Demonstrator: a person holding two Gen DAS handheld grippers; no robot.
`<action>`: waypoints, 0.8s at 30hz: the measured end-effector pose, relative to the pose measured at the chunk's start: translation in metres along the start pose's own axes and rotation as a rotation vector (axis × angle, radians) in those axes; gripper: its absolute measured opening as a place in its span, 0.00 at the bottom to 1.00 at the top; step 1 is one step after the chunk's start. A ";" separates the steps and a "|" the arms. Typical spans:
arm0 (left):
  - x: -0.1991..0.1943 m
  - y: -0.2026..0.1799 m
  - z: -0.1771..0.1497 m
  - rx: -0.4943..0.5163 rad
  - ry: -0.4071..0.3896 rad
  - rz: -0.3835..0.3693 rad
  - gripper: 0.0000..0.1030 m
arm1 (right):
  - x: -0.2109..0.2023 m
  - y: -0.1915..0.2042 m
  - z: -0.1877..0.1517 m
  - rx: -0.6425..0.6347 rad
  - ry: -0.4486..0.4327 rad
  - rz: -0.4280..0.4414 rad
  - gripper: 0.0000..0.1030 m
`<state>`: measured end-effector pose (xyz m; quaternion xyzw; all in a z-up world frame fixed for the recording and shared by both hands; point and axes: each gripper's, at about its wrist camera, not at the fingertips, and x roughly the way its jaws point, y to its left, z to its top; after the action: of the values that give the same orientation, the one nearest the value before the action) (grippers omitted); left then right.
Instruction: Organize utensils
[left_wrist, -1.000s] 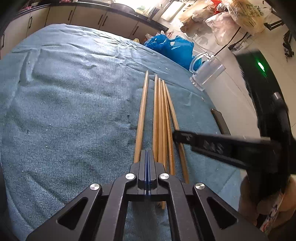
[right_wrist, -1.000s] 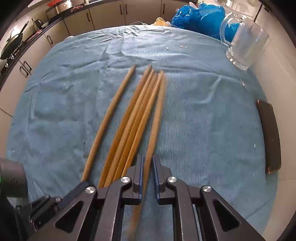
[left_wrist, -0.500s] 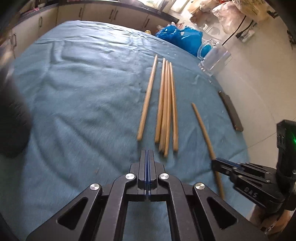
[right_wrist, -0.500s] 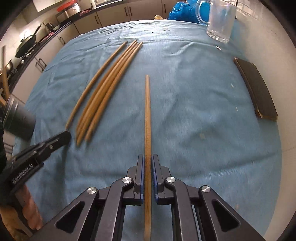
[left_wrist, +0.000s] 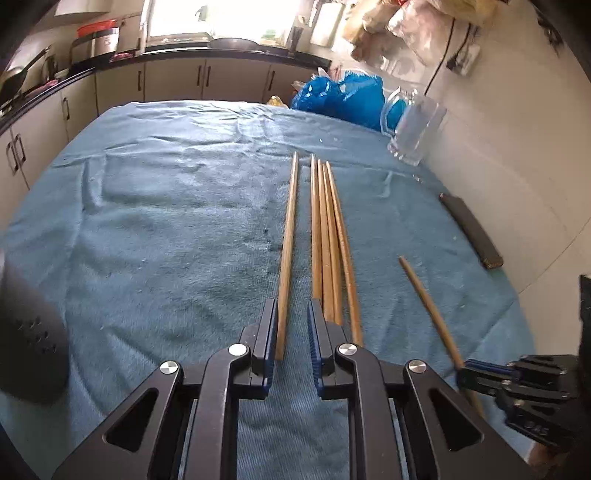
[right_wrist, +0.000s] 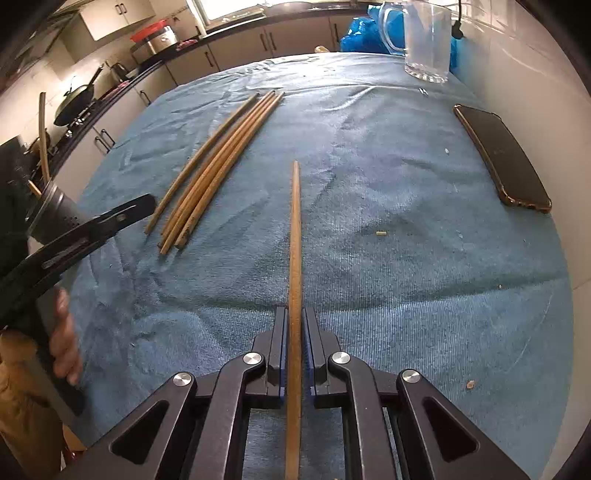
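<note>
Left wrist: left gripper (left_wrist: 291, 332) fingers now opening around single chopstick (left_wrist: 288, 251).

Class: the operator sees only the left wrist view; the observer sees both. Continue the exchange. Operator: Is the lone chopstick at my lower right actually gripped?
Observer: Yes. The right gripper has its fingers shut on the lone chopstick, which runs straight out between them.
Operator: What is the dark blur on my left?
Observer: A perforated dark holder with chopsticks already standing in it.
Operator: And the dark slab by the wall?
Observer: A phone, lying flat on the blue cloth.
</note>
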<state>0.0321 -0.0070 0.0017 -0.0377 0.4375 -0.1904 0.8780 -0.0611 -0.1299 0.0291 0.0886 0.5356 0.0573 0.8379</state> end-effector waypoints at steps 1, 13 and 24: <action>0.005 -0.002 0.001 0.004 0.014 0.007 0.14 | 0.000 0.000 0.000 -0.003 -0.003 0.006 0.08; -0.012 -0.020 0.004 0.002 0.084 0.109 0.05 | -0.001 -0.006 0.001 0.025 -0.003 0.043 0.08; -0.108 -0.014 -0.102 -0.050 0.171 0.054 0.05 | -0.023 -0.019 -0.032 0.030 0.039 0.060 0.08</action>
<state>-0.1110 0.0299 0.0233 -0.0316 0.5163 -0.1580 0.8411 -0.1001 -0.1500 0.0327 0.1164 0.5496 0.0762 0.8238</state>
